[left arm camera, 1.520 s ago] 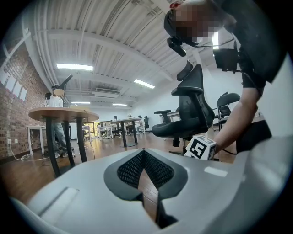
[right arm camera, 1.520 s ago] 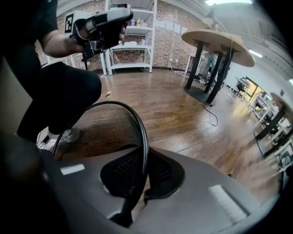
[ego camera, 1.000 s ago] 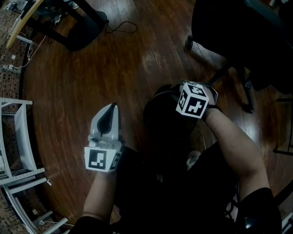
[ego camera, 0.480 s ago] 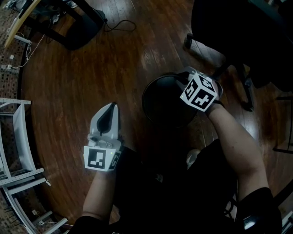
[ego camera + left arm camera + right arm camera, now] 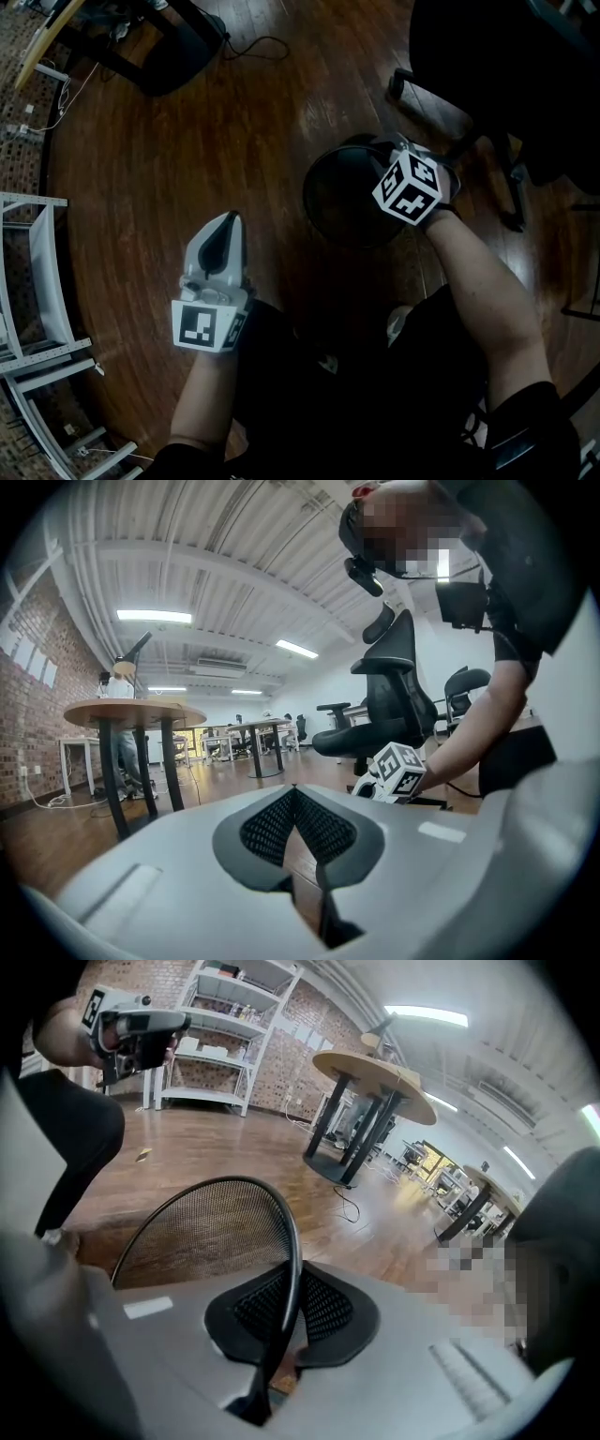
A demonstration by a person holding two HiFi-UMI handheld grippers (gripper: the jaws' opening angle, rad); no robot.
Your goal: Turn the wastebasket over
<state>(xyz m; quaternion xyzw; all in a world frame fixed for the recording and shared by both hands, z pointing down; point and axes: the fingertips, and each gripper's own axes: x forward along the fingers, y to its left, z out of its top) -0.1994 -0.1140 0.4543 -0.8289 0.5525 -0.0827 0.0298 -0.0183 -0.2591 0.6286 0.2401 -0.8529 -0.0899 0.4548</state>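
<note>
The mesh wastebasket (image 5: 342,202) sits near upright, mouth upward, rim pinched by the right tongs (image 5: 281,1312). The left tongs (image 5: 225,225), closed on nothing, are well apart.

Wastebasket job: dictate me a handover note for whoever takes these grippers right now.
Right gripper: shut on the wastebasket rim, basket tilted over the wooden floor beside the office chair.
Left gripper: shut, empty, off to the side.
Done: rim gripped, basket tipped.
Left to do: finish turning it over, set it down, release.
</note>
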